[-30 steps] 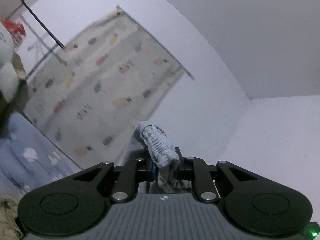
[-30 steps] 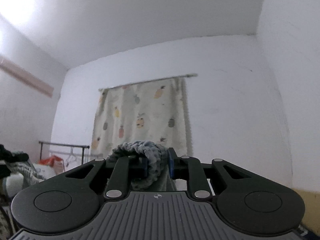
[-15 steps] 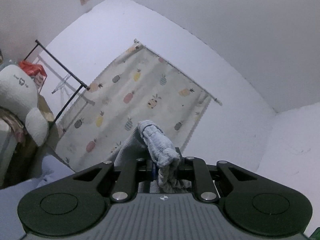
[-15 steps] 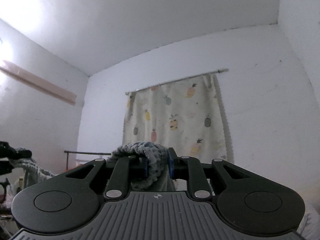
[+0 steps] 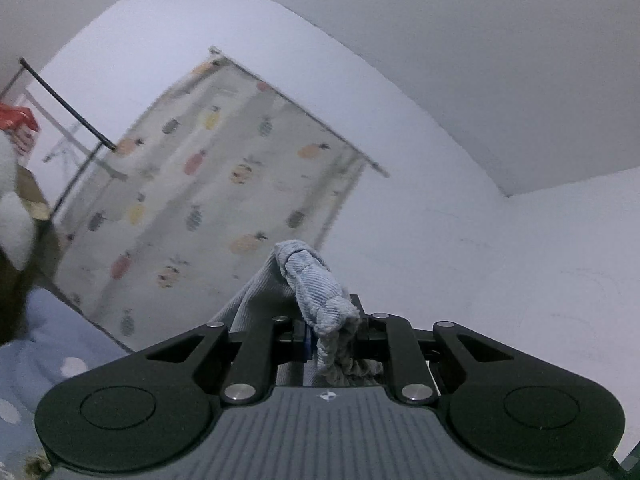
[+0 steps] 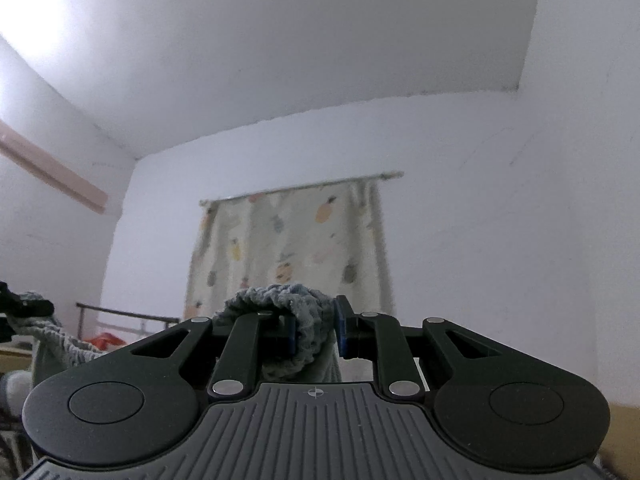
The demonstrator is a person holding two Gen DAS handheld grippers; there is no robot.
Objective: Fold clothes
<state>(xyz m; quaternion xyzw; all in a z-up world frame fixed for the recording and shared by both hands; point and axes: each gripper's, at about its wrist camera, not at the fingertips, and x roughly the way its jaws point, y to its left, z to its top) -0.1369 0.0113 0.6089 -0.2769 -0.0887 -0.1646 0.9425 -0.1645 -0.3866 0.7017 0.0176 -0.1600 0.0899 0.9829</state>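
Note:
A grey-blue ribbed garment (image 5: 316, 292) is pinched in my left gripper (image 5: 334, 338), its bunched edge rising above the jaws. My right gripper (image 6: 316, 338) is shut on another bunched part of the same ribbed garment (image 6: 288, 304), whose fabric hangs below the jaws. Both grippers are raised and point up at the wall and ceiling. In the right wrist view the cloth (image 6: 60, 340) stretches to the left edge, where a dark part of the other gripper (image 6: 24, 306) shows.
A pineapple-print curtain (image 5: 224, 188) hangs on the far wall, also in the right wrist view (image 6: 288, 240). A black clothes rail (image 5: 64, 104) and a white plush toy (image 5: 12, 208) stand at left. A blue dotted bedsheet (image 5: 44, 360) lies below.
Both grippers keep their hold on the garment. The left view has tilted back, bringing the bedsheet in at lower left. The right view has tilted up, showing more ceiling.

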